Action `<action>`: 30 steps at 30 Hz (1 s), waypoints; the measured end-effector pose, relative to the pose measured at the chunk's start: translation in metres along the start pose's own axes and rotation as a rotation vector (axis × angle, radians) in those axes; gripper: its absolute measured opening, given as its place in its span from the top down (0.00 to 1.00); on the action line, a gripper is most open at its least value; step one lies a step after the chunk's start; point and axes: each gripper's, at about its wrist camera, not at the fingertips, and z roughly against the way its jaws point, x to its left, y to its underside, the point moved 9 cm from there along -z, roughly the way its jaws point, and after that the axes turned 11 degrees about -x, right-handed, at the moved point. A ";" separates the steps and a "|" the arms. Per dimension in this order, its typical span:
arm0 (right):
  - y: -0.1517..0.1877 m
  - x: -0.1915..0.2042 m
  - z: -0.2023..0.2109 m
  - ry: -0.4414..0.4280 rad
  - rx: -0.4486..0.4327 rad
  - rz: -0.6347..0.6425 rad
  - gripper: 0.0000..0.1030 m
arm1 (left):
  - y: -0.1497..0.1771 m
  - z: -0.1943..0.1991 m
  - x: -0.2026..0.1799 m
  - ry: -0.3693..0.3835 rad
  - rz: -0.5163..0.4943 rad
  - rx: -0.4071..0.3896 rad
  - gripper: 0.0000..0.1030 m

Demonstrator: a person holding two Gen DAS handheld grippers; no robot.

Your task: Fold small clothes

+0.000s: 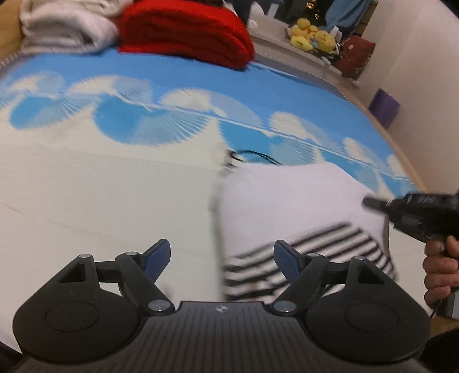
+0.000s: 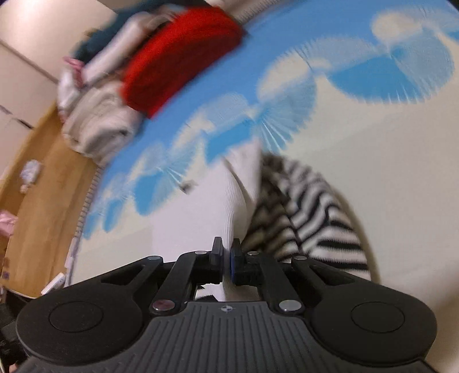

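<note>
A small white garment with a black-and-white striped part (image 1: pixel 292 200) lies on the blue-and-white bed sheet (image 1: pixel 114 172). My left gripper (image 1: pixel 221 258) is open and empty, hovering just above the garment's left edge and striped hem. My right gripper (image 2: pixel 226 258) is shut on a white ribbed fold of the garment (image 2: pixel 238 200), with the striped part (image 2: pixel 315 215) hanging to its right. In the left wrist view the right gripper (image 1: pixel 370 202) comes in from the right edge and touches the white cloth.
A folded red garment (image 1: pixel 186 37) and a folded cream garment (image 1: pixel 66 25) lie at the far side of the bed. Yellow plush toys (image 1: pixel 312 34) sit on a ledge beyond. A wooden bed frame (image 2: pixel 43 200) shows at the left.
</note>
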 end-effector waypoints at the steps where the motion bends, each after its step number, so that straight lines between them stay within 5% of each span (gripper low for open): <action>1: -0.013 -0.003 0.012 -0.022 -0.052 -0.056 1.00 | 0.003 -0.006 -0.015 0.014 0.006 0.013 0.19; 3: -0.035 -0.017 0.045 -0.055 -0.141 -0.168 1.00 | 0.009 -0.014 -0.038 0.037 0.018 0.029 0.18; 5: -0.041 -0.039 0.058 0.032 -0.166 -0.154 1.00 | 0.021 -0.025 -0.056 0.049 0.036 0.063 0.18; 9: -0.029 -0.076 0.046 0.143 -0.074 -0.172 1.00 | 0.052 -0.047 -0.065 -0.038 -0.013 0.124 0.18; 13: -0.022 -0.057 0.044 0.064 -0.047 -0.113 0.95 | 0.052 -0.036 -0.064 -0.033 -0.031 0.076 0.18; 15: -0.016 -0.044 0.038 0.035 -0.028 -0.063 0.79 | 0.048 -0.030 -0.055 -0.048 -0.018 0.053 0.18; 16: -0.014 -0.039 0.035 0.032 -0.018 -0.037 0.58 | 0.046 -0.027 -0.050 -0.058 -0.008 0.045 0.18; 18: -0.007 -0.030 0.023 0.037 0.007 0.013 0.49 | 0.042 -0.023 -0.041 -0.068 0.024 0.043 0.18; 24: 0.023 -0.020 -0.012 0.082 0.134 0.159 0.49 | 0.036 -0.015 -0.033 -0.080 0.056 0.044 0.18; 25: 0.030 -0.020 -0.014 0.090 0.166 0.195 0.55 | 0.037 -0.015 -0.032 -0.083 0.064 0.048 0.18; 28: 0.039 -0.021 -0.004 0.089 0.192 0.236 0.92 | 0.040 -0.016 -0.029 -0.087 0.097 0.063 0.18; 30: 0.032 -0.020 0.015 0.039 0.155 0.195 0.99 | 0.042 -0.018 -0.029 -0.086 0.108 0.070 0.18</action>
